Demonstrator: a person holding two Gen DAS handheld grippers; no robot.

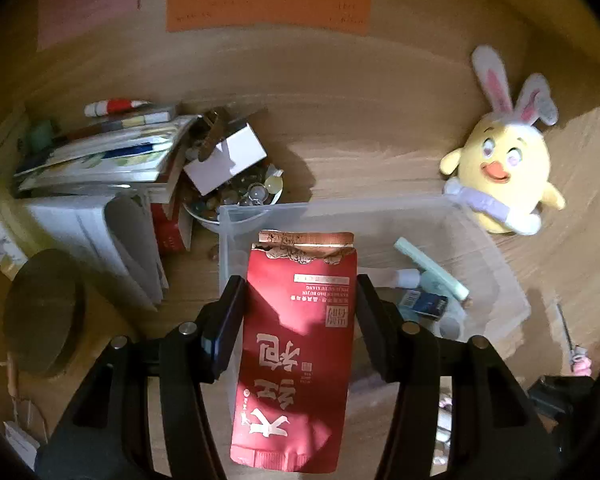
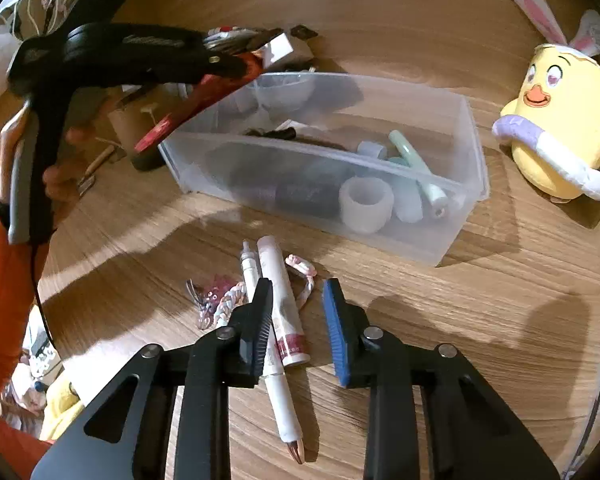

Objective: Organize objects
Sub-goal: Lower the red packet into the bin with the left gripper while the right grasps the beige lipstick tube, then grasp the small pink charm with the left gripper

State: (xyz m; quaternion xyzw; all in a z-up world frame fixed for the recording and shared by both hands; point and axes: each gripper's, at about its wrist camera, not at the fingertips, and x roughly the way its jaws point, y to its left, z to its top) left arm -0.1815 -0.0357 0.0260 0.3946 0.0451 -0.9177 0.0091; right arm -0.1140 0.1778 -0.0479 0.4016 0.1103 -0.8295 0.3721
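Left gripper was clamped on the red pouch — pads pressed to both edges, torn top pointing away, pouch hanging over the near-left end of the clear bin. The right wrist view showed the same pouch carried above the bin's left rim, not yet inside. Bin already held tubes, a tape roll and a dark bottle, so sorting was partway done.

Right gripper stood over loose items on the table just in front of the bin: a white tube, a white pen and a braided cord. Its fingers were narrow with a gap — tube lay between them, but pads were not visibly pressing it, so no grip yet.

My read: two steps ran in parallel — pouch drop-off on the left, next pick on the right. Next move likely needs the left to lower the pouch clear of the rim before letting go; the right needs to settle on the tube alone, as the pen lay touching it.
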